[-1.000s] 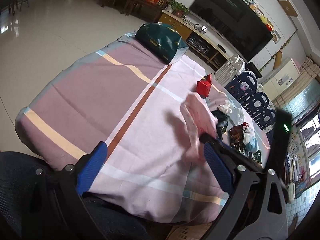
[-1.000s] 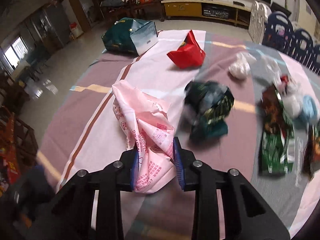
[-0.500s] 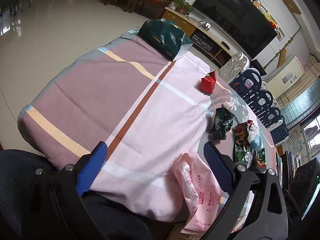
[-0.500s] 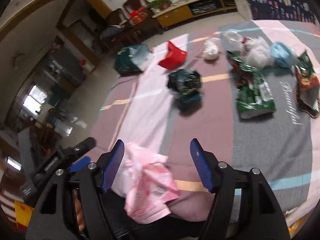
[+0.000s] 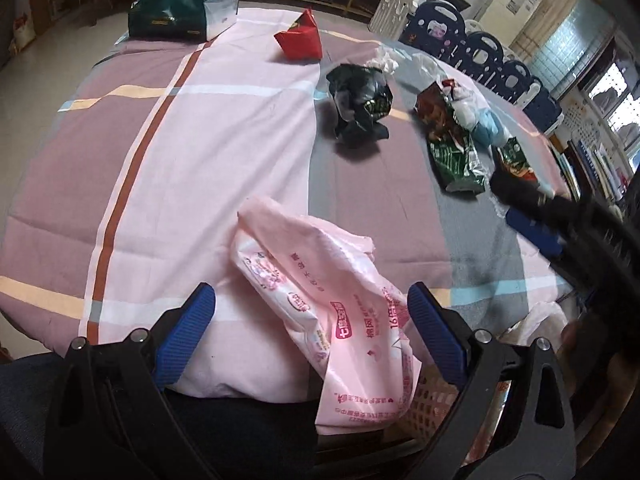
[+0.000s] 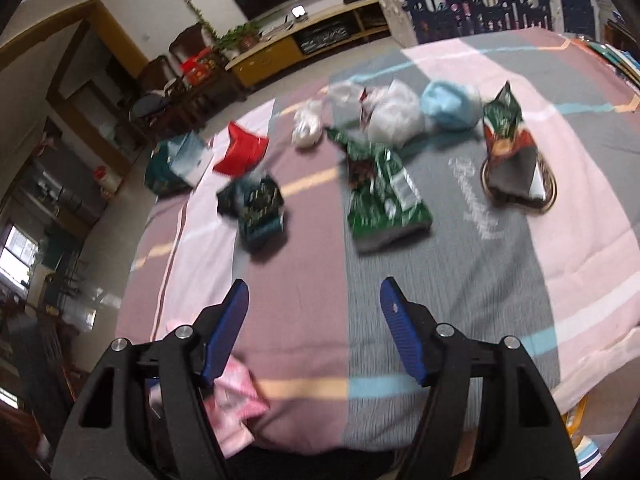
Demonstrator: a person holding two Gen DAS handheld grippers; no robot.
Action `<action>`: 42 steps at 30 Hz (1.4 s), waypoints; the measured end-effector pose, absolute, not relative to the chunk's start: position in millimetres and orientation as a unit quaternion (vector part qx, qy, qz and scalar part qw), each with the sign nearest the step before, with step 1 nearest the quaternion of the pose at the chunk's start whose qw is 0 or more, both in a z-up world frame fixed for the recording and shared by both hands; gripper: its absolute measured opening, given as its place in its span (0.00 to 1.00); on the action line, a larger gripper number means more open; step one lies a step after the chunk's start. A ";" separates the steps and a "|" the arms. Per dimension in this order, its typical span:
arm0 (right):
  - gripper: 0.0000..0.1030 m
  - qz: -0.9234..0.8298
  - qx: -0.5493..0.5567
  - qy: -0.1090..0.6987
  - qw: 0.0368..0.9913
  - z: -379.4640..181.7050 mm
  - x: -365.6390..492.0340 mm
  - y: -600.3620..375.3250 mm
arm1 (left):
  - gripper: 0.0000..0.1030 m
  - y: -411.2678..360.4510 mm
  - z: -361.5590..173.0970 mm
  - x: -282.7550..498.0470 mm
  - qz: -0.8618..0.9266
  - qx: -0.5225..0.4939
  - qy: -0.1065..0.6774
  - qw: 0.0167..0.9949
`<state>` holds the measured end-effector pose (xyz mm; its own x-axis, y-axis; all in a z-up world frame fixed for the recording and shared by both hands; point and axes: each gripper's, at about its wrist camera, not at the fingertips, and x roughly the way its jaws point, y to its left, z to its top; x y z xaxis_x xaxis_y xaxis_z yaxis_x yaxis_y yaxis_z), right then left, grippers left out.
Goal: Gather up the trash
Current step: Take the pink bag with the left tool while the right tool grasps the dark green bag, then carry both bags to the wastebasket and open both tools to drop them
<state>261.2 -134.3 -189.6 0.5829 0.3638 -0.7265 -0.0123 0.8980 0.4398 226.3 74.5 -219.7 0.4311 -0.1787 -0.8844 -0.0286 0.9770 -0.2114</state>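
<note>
Left wrist view
- Left gripper: jaws spread wide, gripping nothing; the crumpled pink plastic wrapper with printed text lies between the blue pads, apparently untouched.
- Pink wrapper's place: draped over the near edge of the striped pink, mauve and grey tablecloth, its lower end hanging above a beige lattice plastic basket.
- Other trash: a crumpled black-green foil bag mid-table, a green snack packet to its right.

Right wrist view
- Right gripper: jaws apart about halfway and empty, only bare cloth between them.
- Pink wrapper: seen low left, just beside the left finger, not held.
- Step in hand: judged, the pink wrapper has been let go at the table edge and a new piece is being chosen.
- Next move: likely reach out to the green snack packet or the black-green foil bag, settle the pads either side, then close.
</note>
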 end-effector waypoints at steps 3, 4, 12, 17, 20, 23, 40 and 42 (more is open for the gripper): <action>0.68 0.115 0.181 0.432 0.876 -182.2 289.6 -118.4 | 0.74 70.0 -225.4 227.1 -0.049 -0.089 0.540 0.835; 0.69 0.119 0.163 0.429 0.880 -180.2 302.6 -105.8 | 0.70 70.4 -228.5 227.8 -0.053 -0.096 0.545 0.831; 0.85 0.114 0.053 0.465 0.876 -201.0 377.0 -23.9 | 0.50 79.4 -230.1 225.9 -0.055 -0.126 0.530 0.837; 0.54 0.118 0.034 0.491 0.862 -220.6 378.1 -19.6 | 0.42 85.2 -228.0 225.7 -0.053 -0.143 0.517 0.842; 0.49 0.118 0.027 0.478 0.870 -214.9 361.6 -32.1 | 0.38 85.6 -225.8 224.5 -0.054 -0.147 0.509 0.846; 0.49 0.118 0.031 0.457 0.881 -200.0 338.2 -51.7 | 0.34 85.9 -223.4 222.7 -0.053 -0.148 0.500 0.851; 0.49 0.053 0.135 0.389 0.910 -143.4 150.1 -207.3 | 0.20 59.3 -162.7 179.2 -0.041 -0.069 0.406 0.910; 0.49 0.044 0.131 0.387 0.912 -135.7 138.8 -218.6 | 0.20 45.2 -149.9 168.9 -0.054 -0.046 0.393 0.917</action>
